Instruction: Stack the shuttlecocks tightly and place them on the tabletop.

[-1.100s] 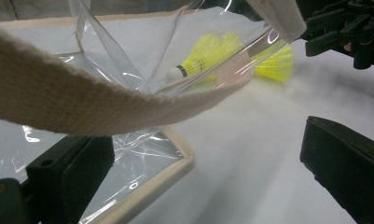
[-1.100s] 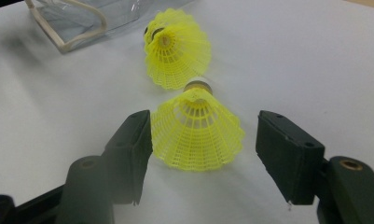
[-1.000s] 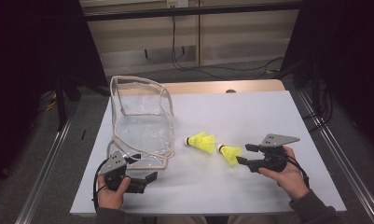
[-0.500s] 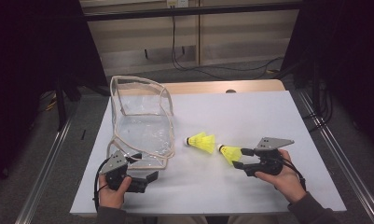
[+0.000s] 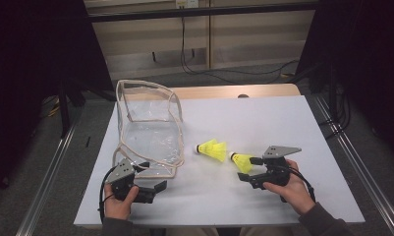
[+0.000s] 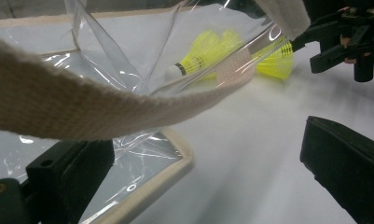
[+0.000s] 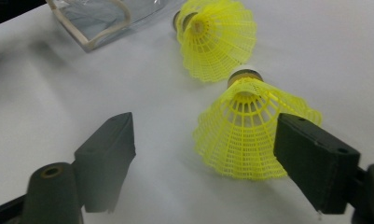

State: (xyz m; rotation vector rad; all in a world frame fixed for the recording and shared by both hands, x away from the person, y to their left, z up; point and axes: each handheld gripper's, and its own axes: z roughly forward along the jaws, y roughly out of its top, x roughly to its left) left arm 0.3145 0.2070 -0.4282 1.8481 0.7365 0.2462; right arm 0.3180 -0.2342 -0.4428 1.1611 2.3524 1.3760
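**Shuttlecocks not yet bagged**

Since the earlier frame, the right gripper has crept closer to the near shuttlecock, its jaws just opening, spread around the skirt without pinching it. Both shuttlecocks lie on the table; the far shuttlecock sits beside the clear bag. Left gripper gapes by the bag's rim, holding nothing. Everything remains to be done.

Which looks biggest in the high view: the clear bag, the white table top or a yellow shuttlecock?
1. White table top
2. Clear bag
3. Yellow shuttlecock; the other shuttlecock looks about the same size.
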